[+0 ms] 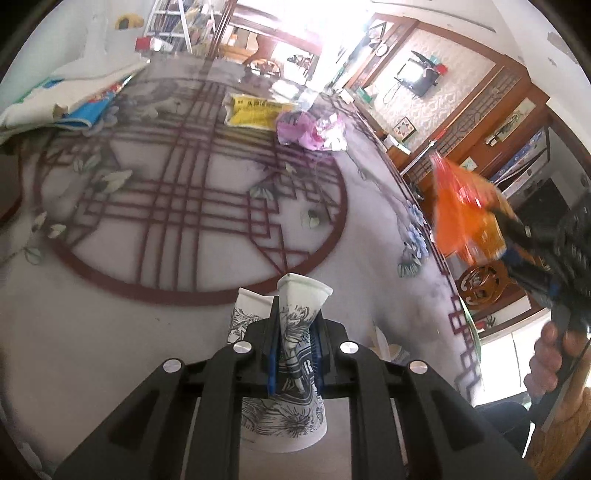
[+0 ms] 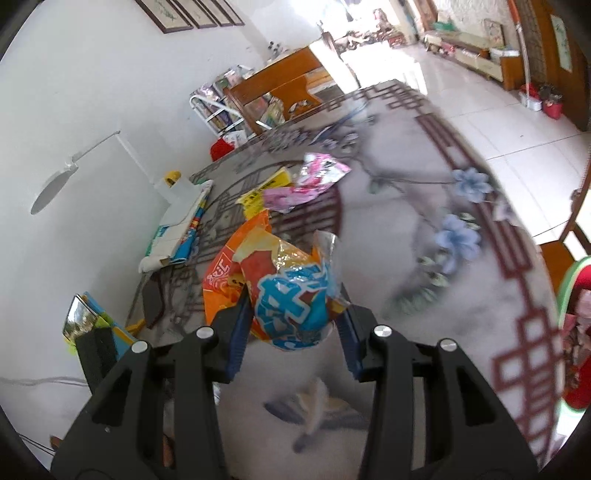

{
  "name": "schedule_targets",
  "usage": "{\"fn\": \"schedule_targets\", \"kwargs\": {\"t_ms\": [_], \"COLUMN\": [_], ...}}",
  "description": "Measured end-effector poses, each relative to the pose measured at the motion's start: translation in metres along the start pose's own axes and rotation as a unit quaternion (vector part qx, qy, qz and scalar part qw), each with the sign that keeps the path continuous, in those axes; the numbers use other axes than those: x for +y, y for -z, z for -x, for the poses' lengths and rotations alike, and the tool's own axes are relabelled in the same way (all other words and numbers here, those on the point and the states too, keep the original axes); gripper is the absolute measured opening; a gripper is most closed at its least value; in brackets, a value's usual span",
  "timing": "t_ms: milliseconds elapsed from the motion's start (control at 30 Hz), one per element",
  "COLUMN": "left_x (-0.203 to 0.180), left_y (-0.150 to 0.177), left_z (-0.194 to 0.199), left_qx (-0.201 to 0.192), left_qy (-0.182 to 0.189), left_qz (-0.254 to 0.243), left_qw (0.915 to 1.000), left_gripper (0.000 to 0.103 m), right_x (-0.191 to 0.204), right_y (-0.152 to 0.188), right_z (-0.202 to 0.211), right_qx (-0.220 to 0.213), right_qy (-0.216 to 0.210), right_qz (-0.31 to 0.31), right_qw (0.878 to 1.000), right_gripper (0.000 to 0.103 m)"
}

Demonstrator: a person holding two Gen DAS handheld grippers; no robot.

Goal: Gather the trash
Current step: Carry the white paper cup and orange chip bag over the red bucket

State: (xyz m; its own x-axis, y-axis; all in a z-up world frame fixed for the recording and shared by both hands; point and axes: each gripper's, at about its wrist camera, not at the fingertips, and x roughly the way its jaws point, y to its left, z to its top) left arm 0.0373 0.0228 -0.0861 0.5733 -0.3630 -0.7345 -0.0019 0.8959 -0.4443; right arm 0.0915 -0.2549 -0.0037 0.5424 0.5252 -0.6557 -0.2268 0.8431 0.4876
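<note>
Trash sits in both tools. From the left wrist, the left gripper (image 1: 294,343) is clenched on a crushed paper cup (image 1: 299,332) above the table (image 1: 110,350); beyond it, near the table's far edge, lie a yellow packet (image 1: 255,110) and pink wrapper (image 1: 310,131). At the table's right, the right gripper (image 1: 515,230) pinches an orange wrapper (image 1: 461,214).

From the right wrist, the right gripper (image 2: 291,325) grips the orange wrapper (image 2: 280,288) above the table (image 2: 461,332); the pink wrapper (image 2: 310,182) and yellow packet (image 2: 258,192) lie beyond.

Home, living/dining rm. Round table (image 1: 110,332) w/ printed floral cloth, carved wood chair (image 1: 484,288) beside it, wall TV (image 1: 421,79), wood lattice screen (image 1: 476,125), framed pics (image 2: 192,14) on white wall, tiled floor (image 2: 498,122), bookshelf (image 2: 221,110) w/ clutter.
</note>
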Motion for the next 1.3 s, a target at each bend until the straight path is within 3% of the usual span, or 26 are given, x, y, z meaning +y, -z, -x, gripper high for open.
{"fn": "schedule_targets", "kwargs": {"t_ms": [300, 733, 1000, 1300], "left_x": [-0.031, -0.113, -0.145, -0.199], "left_y": [-0.004, 0.015, 0.012, 0.019], "left_z": [0.017, 0.015, 0.013, -0.008], "left_qx": [-0.024, -0.016, -0.014, 0.007], "left_qy": [0.0, 0.06, 0.079, 0.091], "left_qz": [-0.043, -0.079, -0.084, -0.124], "left_qw": [0.9988, 0.995, 0.9933, 0.9881], "left_gripper": [0.011, 0.011, 0.011, 0.012], "right_x": [-0.029, -0.033, -0.076, -0.128], "right_y": [0.025, 0.043, 0.052, 0.066], "right_z": [0.055, 0.098, 0.131, 0.168], "right_qx": [-0.041, -0.076, -0.107, -0.138], "right_qy": [0.039, 0.074, 0.088, 0.111], "right_qz": [-0.002, 0.029, -0.024, -0.079], "right_qw": [0.998, 0.994, 0.99, 0.981], "right_gripper": [0.042, 0.042, 0.042, 0.042]}}
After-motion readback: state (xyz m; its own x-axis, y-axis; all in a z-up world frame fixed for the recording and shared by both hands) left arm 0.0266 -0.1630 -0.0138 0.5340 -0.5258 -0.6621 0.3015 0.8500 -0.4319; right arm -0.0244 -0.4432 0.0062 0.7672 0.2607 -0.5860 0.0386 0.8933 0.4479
